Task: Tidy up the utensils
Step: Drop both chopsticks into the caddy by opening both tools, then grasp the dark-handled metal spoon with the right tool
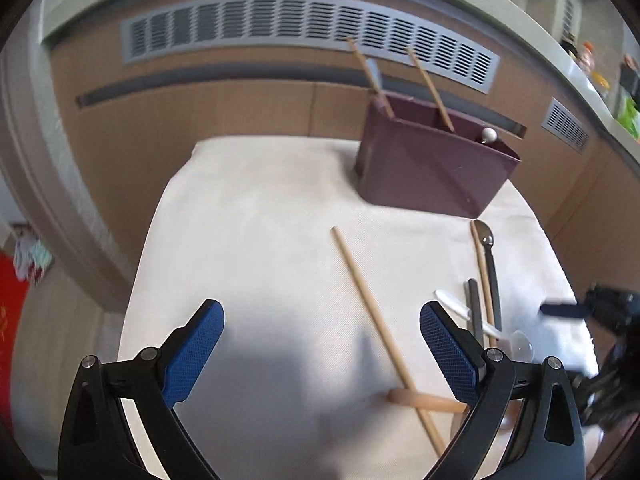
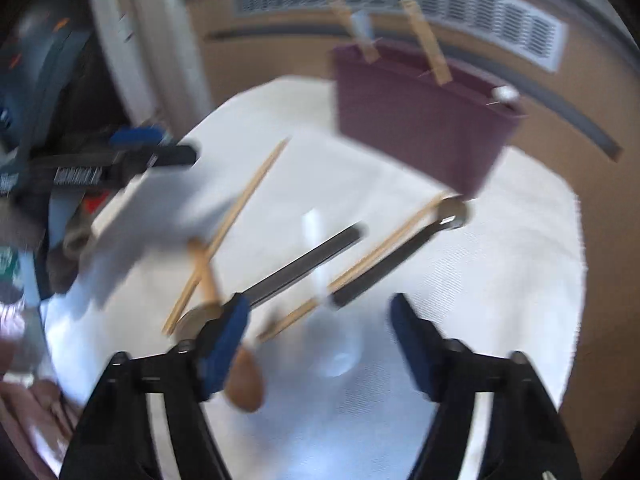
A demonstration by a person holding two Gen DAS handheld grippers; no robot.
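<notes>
While both claws, left [image 1: 322, 330] and right [image 2: 320, 316], gape empty, two chopsticks [image 1: 430, 86] stand in the holder [image 1: 432, 168].

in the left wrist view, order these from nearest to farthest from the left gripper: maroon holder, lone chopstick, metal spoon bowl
1. lone chopstick: lies diagonally on the cloth, its lower end passing between the open left gripper fingers, toward the right one.
2. metal spoon bowl: farther up, on the right.
3. maroon holder: farthest, at the cloth's back right.
</notes>
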